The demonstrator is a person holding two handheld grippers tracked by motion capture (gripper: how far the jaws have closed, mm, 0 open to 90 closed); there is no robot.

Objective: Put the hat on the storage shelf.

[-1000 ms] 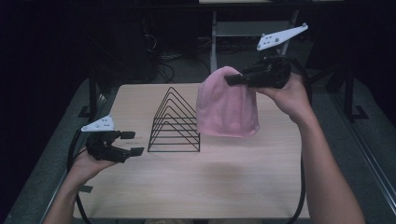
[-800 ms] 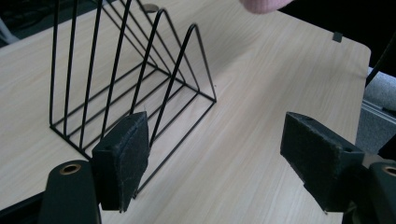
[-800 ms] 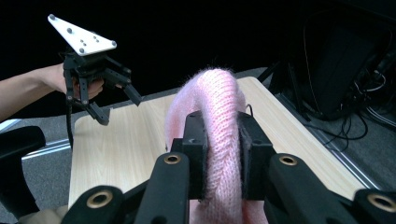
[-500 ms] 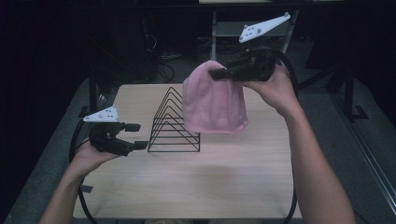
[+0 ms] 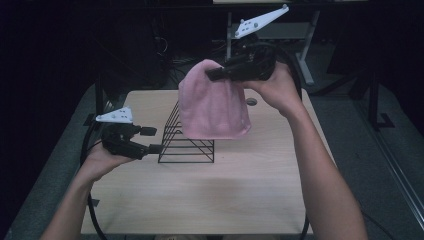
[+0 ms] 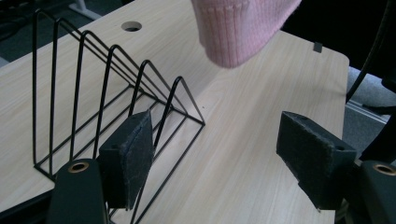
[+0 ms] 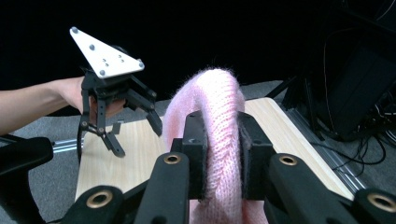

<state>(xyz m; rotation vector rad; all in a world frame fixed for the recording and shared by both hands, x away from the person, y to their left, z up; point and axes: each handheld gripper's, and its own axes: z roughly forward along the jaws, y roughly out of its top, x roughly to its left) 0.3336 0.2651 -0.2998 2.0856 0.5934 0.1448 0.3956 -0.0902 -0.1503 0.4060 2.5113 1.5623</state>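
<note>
Above the rack [image 5: 187, 137], right gripper [image 7: 217, 154] pinches the pink hat [image 5: 212, 102]; hat's hem probably clear of the wires. Left gripper [image 6: 217, 161] spread, jaws just closing slightly, nothing between.

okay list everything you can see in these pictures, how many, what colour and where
Knit hat: one, pink, held in the air above the wire rack, not touching the table.
Wire rack: one, black, triangular loops, standing on the table left of centre.
Table: one, light wood, with a round hole near its far edge.
Left gripper: one, black with a grey plate on top, low by the rack's left end, fingers apart and holding nothing, having just closed a little.
Right gripper: one, black, raised over the table, fingers clamped on the hat's top.
Forearms: two, entering from the bottom.
</note>
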